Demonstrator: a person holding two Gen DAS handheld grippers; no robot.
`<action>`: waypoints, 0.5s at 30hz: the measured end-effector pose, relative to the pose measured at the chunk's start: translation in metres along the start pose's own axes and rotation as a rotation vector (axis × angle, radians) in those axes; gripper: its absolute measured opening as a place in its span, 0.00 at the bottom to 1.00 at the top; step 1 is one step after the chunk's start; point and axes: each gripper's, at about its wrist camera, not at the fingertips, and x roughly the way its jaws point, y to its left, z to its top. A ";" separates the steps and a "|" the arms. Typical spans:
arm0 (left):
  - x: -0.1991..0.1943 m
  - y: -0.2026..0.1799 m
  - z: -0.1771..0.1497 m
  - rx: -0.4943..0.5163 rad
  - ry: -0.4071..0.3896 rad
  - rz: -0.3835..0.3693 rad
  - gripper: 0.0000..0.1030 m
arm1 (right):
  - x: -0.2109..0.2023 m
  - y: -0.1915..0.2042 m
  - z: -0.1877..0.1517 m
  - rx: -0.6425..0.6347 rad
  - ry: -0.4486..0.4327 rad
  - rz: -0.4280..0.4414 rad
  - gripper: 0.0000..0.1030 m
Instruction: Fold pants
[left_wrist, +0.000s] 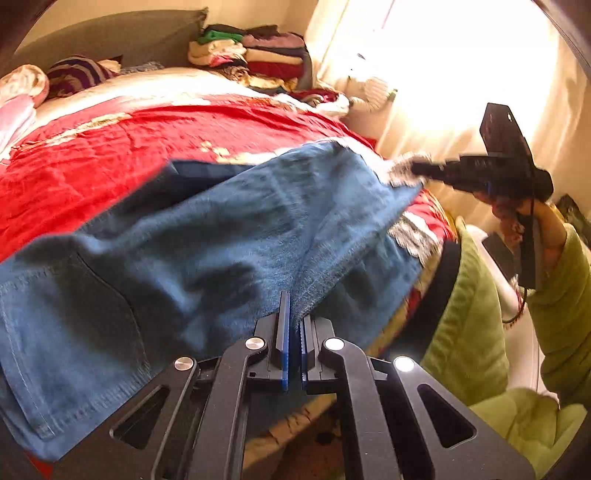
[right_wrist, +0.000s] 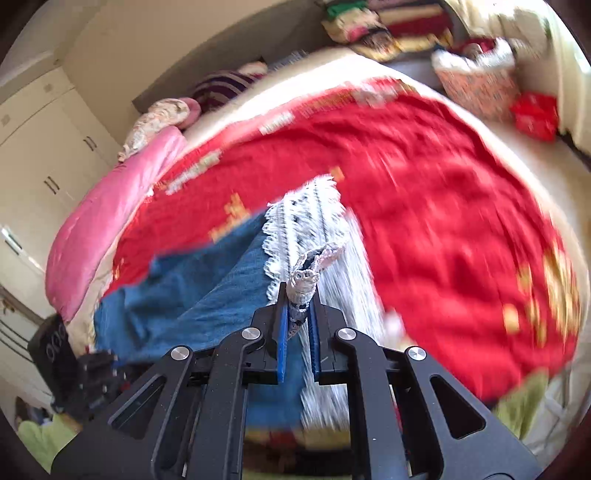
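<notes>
Blue denim pants (left_wrist: 207, 236) with white lace hems lie across a red bedspread (left_wrist: 110, 155). My left gripper (left_wrist: 293, 314) is shut on a fold of the denim near the middle of the legs. My right gripper (right_wrist: 300, 295) is shut on the white lace hem (right_wrist: 306, 221) and holds it lifted; it also shows in the left wrist view (left_wrist: 417, 168) at the right, pinching the hem end. In the right wrist view the denim (right_wrist: 192, 295) stretches left toward the left gripper (right_wrist: 96, 373).
Folded clothes are stacked (left_wrist: 258, 55) at the far side of the bed. A pink quilt (right_wrist: 99, 221) and pillows lie along the left. A patterned bag (right_wrist: 480, 85) stands at the far right. The bed edge and green sleeve (left_wrist: 554, 302) are at right.
</notes>
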 end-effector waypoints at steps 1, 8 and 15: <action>0.002 0.000 -0.002 0.005 0.009 0.000 0.03 | 0.002 -0.007 -0.012 0.021 0.027 -0.015 0.05; 0.008 -0.010 -0.011 0.044 0.048 0.017 0.03 | 0.009 -0.028 -0.050 0.082 0.077 -0.046 0.05; 0.014 -0.011 -0.017 0.053 0.084 0.018 0.03 | 0.017 -0.021 -0.058 0.009 0.116 -0.163 0.07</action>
